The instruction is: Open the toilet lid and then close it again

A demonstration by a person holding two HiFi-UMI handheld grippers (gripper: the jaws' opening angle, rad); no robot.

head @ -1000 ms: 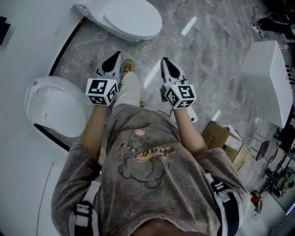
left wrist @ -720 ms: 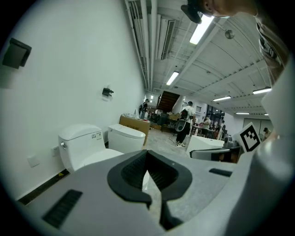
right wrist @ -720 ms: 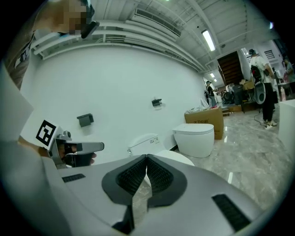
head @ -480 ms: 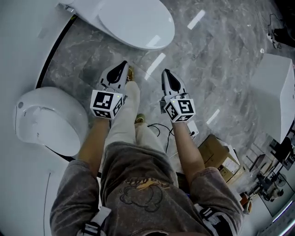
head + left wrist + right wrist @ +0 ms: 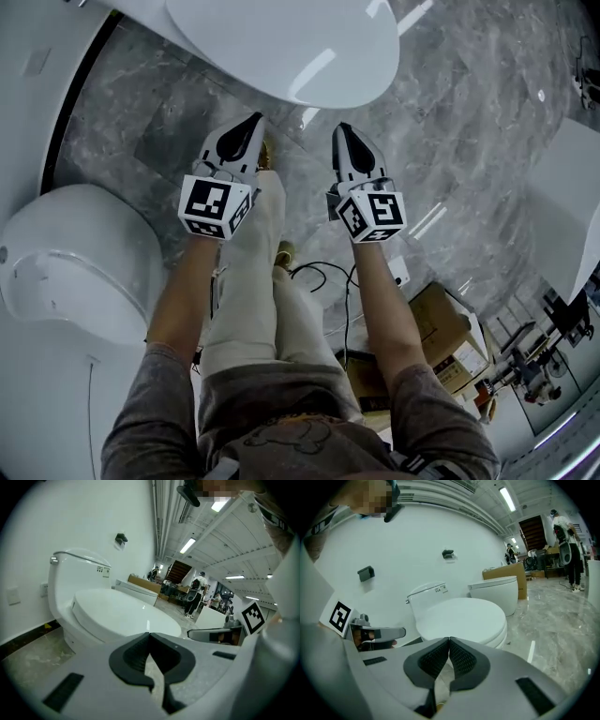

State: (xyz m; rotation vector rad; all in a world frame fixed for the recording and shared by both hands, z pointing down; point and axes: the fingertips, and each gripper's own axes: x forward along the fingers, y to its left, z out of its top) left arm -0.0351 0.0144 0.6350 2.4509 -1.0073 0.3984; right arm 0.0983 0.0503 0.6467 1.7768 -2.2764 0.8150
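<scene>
A white toilet stands against the wall with its lid (image 5: 286, 42) down flat; the lid (image 5: 119, 613) fills the middle of the left gripper view, and the lid (image 5: 461, 616) also shows in the right gripper view. My left gripper (image 5: 254, 120) is shut and empty, its tip just short of the lid's front edge. My right gripper (image 5: 341, 129) is shut too, empty, beside the left one and level with it. Neither touches the toilet. The cistern (image 5: 79, 569) rises behind the lid.
A second white toilet (image 5: 75, 258) sits at the left in the head view. Grey marble floor (image 5: 469, 112) lies around. Cardboard boxes (image 5: 450, 337) and a cable lie behind my right arm. A white fixture (image 5: 572, 216) stands at the right. People stand far off in the hall.
Both grippers have dropped lower and come forward toward the front of the closed toilet, which now looms larger at the top of the head view. Both stayed shut.
</scene>
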